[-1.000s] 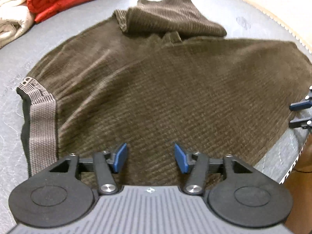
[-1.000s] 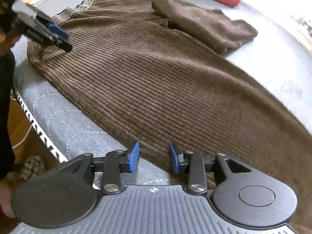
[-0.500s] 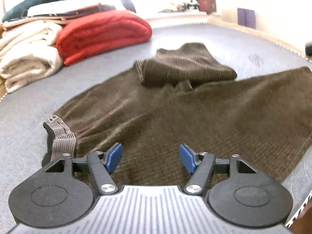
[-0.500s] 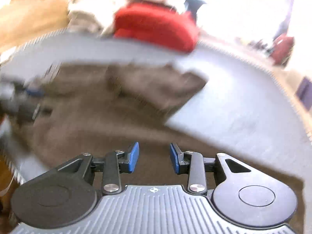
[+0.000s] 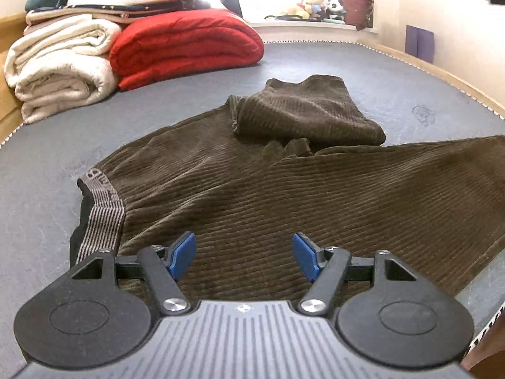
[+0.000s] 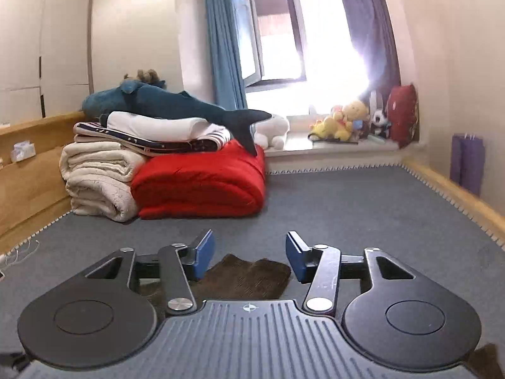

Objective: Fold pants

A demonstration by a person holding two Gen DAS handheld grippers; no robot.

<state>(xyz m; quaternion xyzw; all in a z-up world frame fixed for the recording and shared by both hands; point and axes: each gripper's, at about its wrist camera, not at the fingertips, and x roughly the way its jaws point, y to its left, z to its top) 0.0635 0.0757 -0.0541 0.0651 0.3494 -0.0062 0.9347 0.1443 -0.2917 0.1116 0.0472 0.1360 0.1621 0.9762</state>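
Observation:
Brown corduroy pants (image 5: 284, 189) lie spread on the grey bed surface (image 5: 378, 72), with the striped grey waistband (image 5: 101, 208) at the left and one leg end (image 5: 306, 110) folded back on top at the far side. My left gripper (image 5: 243, 257) is open and empty, just above the near edge of the pants. My right gripper (image 6: 249, 257) is open and empty, raised and level; only a small part of the pants (image 6: 243, 276) shows below it.
A folded red quilt (image 5: 186, 47) and rolled cream blankets (image 5: 60, 63) with more folded bedding and a plush shark (image 6: 176, 104) stand at the far left. Plush toys (image 6: 347, 123) sit on the windowsill. The bed's wooden edge (image 6: 457, 202) runs along the right.
Both grippers have lifted and tilted up from looking down at the pants. The right one now faces the room, and its jaws have opened wider.

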